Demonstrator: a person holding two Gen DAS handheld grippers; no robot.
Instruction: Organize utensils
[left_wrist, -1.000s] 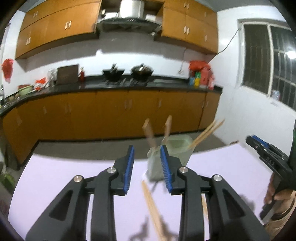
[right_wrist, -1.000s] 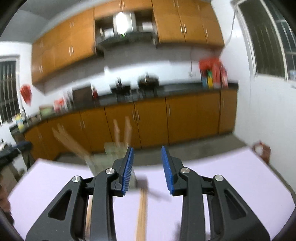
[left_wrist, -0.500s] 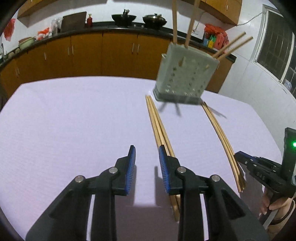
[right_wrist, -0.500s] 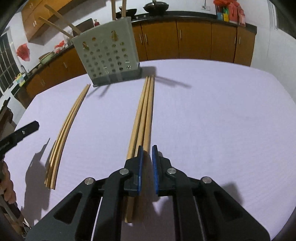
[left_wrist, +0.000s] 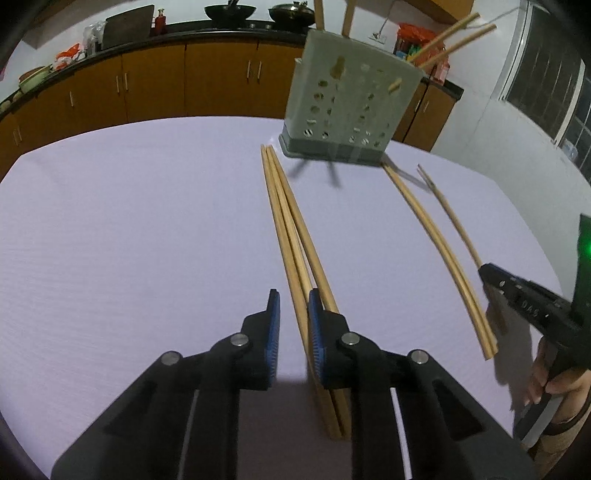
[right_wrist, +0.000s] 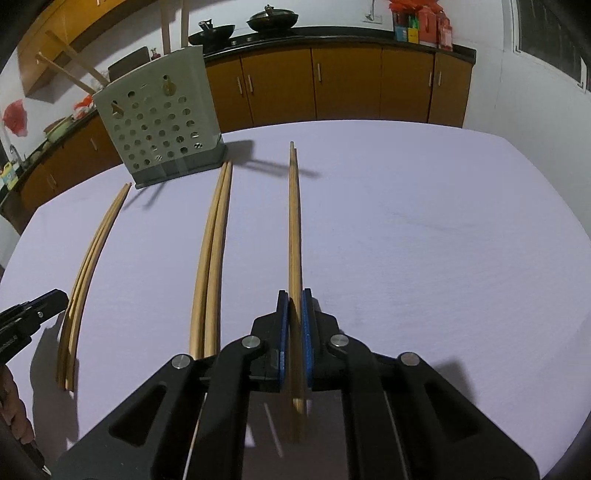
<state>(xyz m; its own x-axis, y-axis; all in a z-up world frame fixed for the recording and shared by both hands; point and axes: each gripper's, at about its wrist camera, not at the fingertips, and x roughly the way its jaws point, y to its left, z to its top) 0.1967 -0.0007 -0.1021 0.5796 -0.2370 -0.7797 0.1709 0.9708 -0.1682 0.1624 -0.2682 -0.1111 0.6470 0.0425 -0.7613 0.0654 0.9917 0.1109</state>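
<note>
My right claw (right_wrist: 291, 325) clamped on a chopstick pair (right_wrist: 294, 229) lifted off the table (right_wrist: 424, 229), my left claw (left_wrist: 293, 325) apart over a chopstick bundle (left_wrist: 288, 221), perforated holder (right_wrist: 162, 125) beyond.

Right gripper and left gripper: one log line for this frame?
right gripper: shut on chopsticks | left gripper: open, over bundle | holder: upright

Chopsticks (right_wrist: 294, 236) between right gripper (right_wrist: 291, 314) fingers (right_wrist: 282, 332)
</note>
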